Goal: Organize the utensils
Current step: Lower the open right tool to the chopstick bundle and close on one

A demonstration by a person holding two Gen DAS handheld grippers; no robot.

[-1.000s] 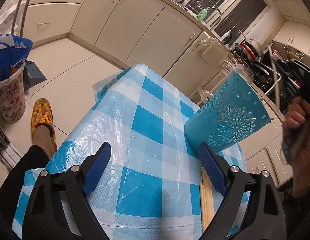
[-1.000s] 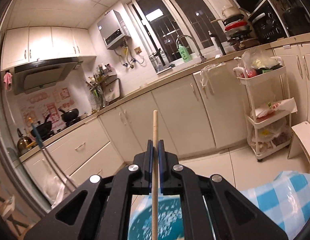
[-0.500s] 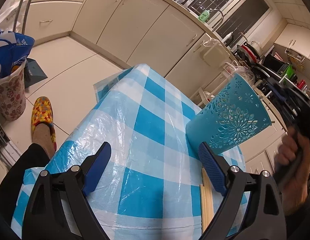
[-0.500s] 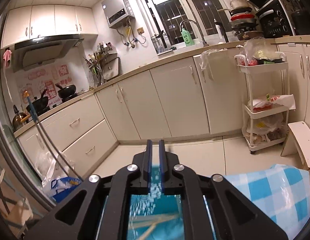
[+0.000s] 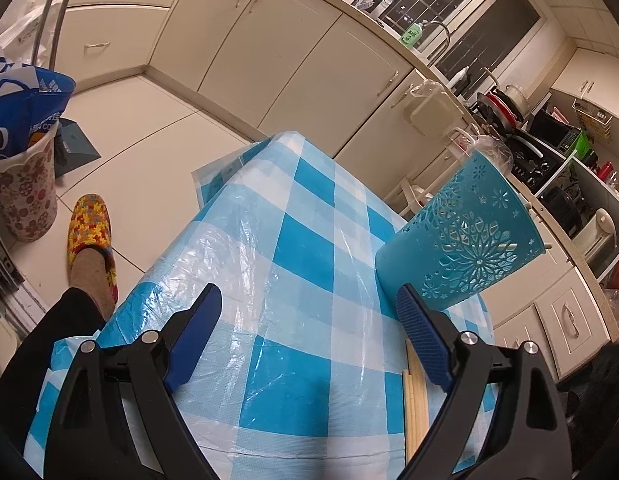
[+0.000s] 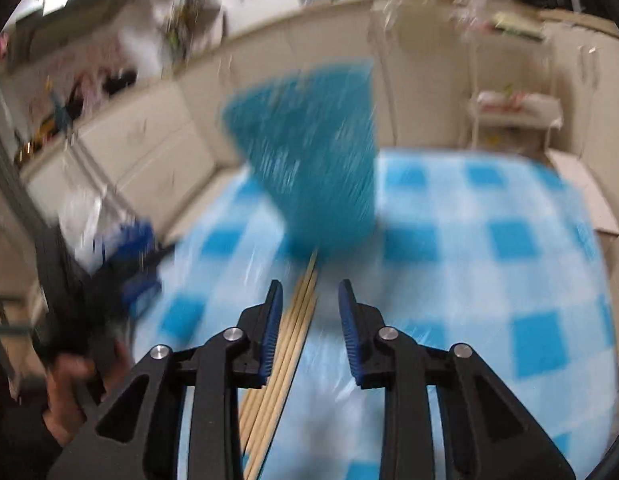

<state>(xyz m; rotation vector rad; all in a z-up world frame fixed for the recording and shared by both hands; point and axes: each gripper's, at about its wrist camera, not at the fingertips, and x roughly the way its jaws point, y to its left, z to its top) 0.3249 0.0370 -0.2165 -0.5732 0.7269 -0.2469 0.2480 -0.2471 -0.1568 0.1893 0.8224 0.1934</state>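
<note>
the right gripper (image 6: 309,312), jaws parted and empty, hangs over the chopsticks (image 6: 293,336) on the desk (image 6: 489,280), next needing one clenched for the teal holder (image 6: 313,168); left gripper (image 5: 309,336) idles, jaws released.

— What sort of room is this?
— A kitchen. Cream cabinet doors with metal handles (image 5: 309,68) run along the far side under a pale worktop, and they turn a corner at the far left.
— And the floor?
— Large pale glossy floor tiles (image 5: 141,128), with a floral plastic bin holding a blue bag (image 5: 21,184) at the left edge.
— Any window?
— Yes, a dark barred window (image 5: 481,12) at the far right, above a curved metal tap (image 5: 439,34) and a green soap bottle (image 5: 411,34).
— What stands in the middle?
— A table under a blue-and-white checked plastic cloth (image 5: 305,240).
— Further right?
— Open shelves crowded with pots and appliances (image 5: 557,152). The right wrist view is blurred; a white tiered trolley (image 6: 513,116) shows faintly there.
</note>
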